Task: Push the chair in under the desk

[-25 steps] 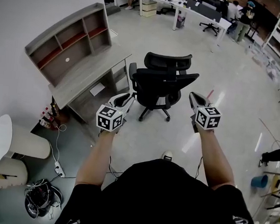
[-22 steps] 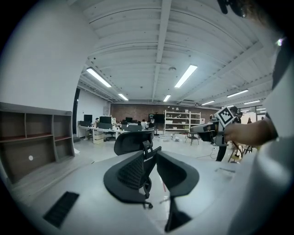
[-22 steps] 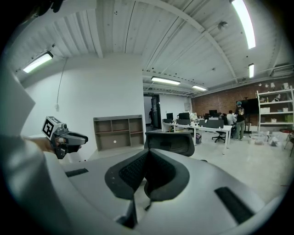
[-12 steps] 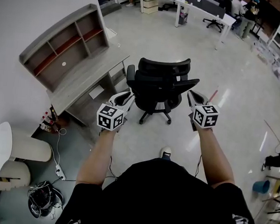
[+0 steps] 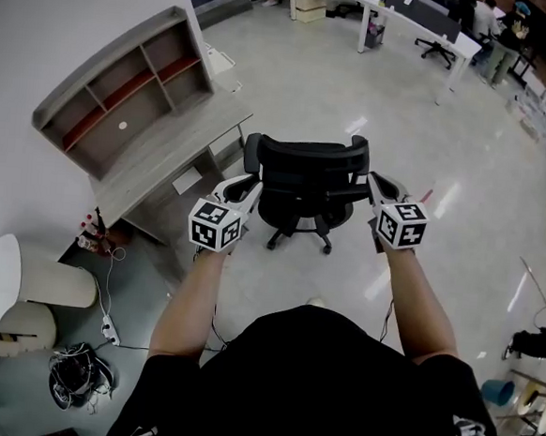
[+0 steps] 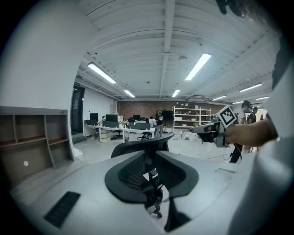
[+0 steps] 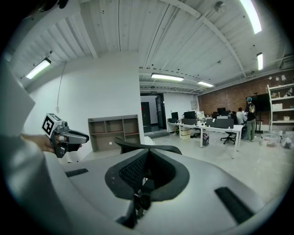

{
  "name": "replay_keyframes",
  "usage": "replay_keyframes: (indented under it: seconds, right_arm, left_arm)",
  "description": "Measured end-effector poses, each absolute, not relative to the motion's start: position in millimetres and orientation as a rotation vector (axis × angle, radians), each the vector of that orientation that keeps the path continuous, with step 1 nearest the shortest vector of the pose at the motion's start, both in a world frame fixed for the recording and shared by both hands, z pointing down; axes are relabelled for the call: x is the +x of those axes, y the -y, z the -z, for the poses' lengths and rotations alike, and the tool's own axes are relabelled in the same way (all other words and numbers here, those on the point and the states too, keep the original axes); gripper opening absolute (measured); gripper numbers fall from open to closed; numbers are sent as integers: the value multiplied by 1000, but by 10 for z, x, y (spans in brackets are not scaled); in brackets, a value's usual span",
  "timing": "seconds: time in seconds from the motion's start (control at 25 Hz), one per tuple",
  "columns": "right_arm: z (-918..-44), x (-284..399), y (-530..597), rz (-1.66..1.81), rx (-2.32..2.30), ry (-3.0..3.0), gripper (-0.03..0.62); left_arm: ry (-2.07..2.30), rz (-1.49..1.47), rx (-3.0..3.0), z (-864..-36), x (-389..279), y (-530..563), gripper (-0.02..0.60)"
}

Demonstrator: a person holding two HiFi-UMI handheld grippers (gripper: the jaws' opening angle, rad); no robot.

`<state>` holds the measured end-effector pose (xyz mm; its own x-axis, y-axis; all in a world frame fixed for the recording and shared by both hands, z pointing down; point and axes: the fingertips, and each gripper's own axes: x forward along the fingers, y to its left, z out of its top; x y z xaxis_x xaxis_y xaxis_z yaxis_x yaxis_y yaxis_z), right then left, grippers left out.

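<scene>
A black office chair (image 5: 304,179) stands on the pale floor with its back toward me, to the right of the grey desk (image 5: 165,152), whose hutch (image 5: 123,92) is against the wall. My left gripper (image 5: 253,184) is at the left edge of the backrest, its jaws a little apart and closing with nothing between them. At the backrest's right edge my right gripper (image 5: 374,181) is shut and holds nothing. I cannot tell whether either tip touches the chair. The headrest (image 6: 142,143) shows past the left gripper (image 6: 154,183) and the headrest (image 7: 147,148) past the right gripper (image 7: 146,181).
Bottles (image 5: 93,236) stand at the desk's near end. A power strip and cables (image 5: 109,326) lie on the floor by a white round table (image 5: 9,281). White desks (image 5: 402,11) with people and more chairs fill the far side of the room.
The chair has come closer and now sits between my two gripper tips, its back turned more squarely toward me. Both grippers have stayed level in front of me.
</scene>
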<state>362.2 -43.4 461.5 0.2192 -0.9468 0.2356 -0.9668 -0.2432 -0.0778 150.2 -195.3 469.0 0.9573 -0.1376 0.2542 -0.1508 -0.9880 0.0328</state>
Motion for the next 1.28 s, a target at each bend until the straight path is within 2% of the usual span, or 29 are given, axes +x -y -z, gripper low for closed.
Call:
replay_keyframes:
  seconds: [0.52, 1.28]
  right_arm:
    - [-4747, 4216, 659, -359, 2289, 1974, -3]
    - [-4787, 4104, 660, -355, 2299, 1931, -3]
  left_arm:
    - [364, -401, 3043, -4745, 2024, 2062, 60]
    - [287, -400, 3069, -4764, 1930, 2118, 28]
